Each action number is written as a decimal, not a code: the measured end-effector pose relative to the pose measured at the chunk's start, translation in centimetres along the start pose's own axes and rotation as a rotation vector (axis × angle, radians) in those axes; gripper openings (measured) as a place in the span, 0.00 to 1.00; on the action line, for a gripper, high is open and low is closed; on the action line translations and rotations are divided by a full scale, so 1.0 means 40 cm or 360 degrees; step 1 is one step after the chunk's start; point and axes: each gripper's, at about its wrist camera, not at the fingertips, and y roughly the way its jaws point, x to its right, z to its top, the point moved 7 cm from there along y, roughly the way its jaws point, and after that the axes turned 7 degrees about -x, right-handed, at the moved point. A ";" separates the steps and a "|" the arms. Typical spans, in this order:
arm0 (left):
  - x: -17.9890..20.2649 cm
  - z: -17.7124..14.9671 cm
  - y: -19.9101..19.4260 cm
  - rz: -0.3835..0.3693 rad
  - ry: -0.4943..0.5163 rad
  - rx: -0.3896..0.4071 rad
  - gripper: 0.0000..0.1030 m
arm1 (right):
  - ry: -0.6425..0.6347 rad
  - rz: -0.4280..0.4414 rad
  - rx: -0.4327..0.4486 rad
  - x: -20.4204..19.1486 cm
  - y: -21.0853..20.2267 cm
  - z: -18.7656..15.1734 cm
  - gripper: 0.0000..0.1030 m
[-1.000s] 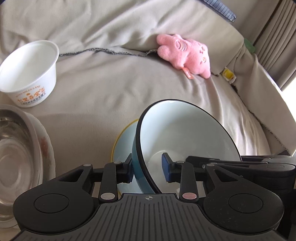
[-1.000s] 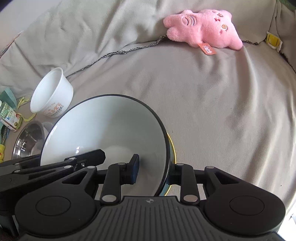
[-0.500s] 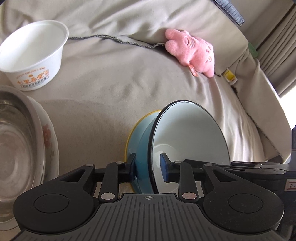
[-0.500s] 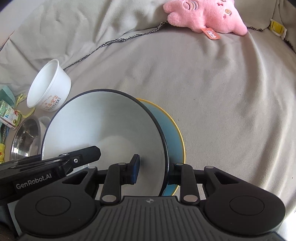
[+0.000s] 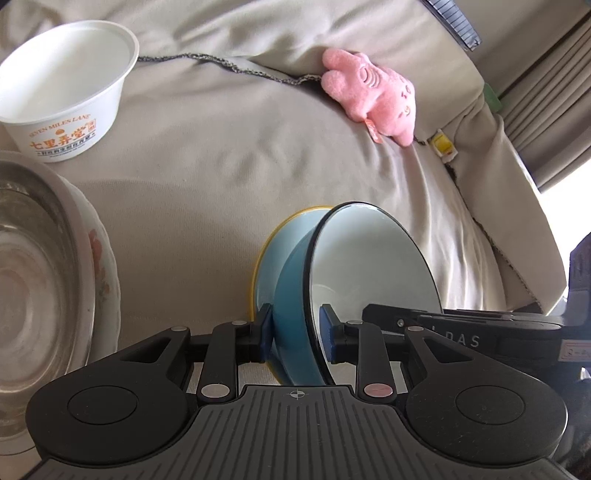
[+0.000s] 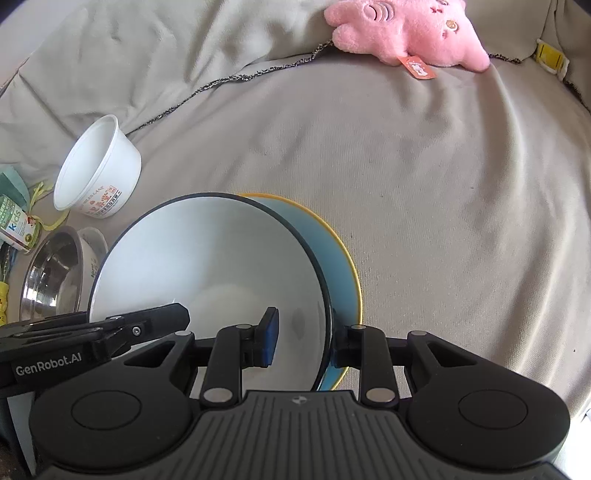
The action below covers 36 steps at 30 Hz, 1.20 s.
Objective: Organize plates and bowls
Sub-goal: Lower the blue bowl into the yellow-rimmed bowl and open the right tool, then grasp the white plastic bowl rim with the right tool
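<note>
Left-wrist view shows the blue bowl (image 5: 291, 295) lower and closer to upright than a second ago, now nested over the yellow-rimmed plate (image 5: 264, 258) that a moment back only peeked out behind it. The left gripper (image 5: 293, 328) has narrowed its jaws over that second and now holds level, with one pad on the bowl's blue outer wall and the other just inside the rim; whether the pads truly press I cannot tell for sure, but it reads as a grasp on the wall. In the right-wrist view the right gripper (image 6: 303, 341) is clenched on the bowl's opposite rim, one pad inside against the pale glaze, the other outside. My judgement: the bowl is being set onto the plate, so this stacking step is nearly done and letting go comes next.

Measured from the blue bowl: the plate lies directly under and behind it on the grey sofa cover (image 6: 424, 192). A white paper bowl (image 6: 98, 173) stands well off to the bowl's far left, tipped on the soft fabric. A steel bowl (image 6: 50, 273) sits inside a flowered dish (image 5: 98, 254) near the bowl's left side. A pink plush toy (image 6: 406, 29) rests well beyond it, against the backrest. Nothing lies between bowl and plate; the yielding cushion is the likelier trouble, since the stack may lean once released.
</note>
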 end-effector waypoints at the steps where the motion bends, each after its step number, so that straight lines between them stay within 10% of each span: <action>1: -0.002 -0.001 -0.004 -0.0003 0.0000 0.0004 0.27 | 0.0015 0.0002 -0.0005 0.001 0.001 0.002 0.25; 25: -0.005 0.014 -0.058 0.0004 0.0092 0.0166 0.25 | -0.0089 -0.0186 0.0174 -0.011 -0.054 0.012 0.26; 31: -0.012 0.066 -0.175 0.0049 0.0146 0.0406 0.23 | -0.0248 -0.0288 0.0296 -0.041 -0.067 0.027 0.27; 36: -0.180 0.187 -0.297 0.0111 -0.0166 0.0609 0.23 | -0.0304 -0.0337 0.0269 -0.035 -0.051 0.079 0.27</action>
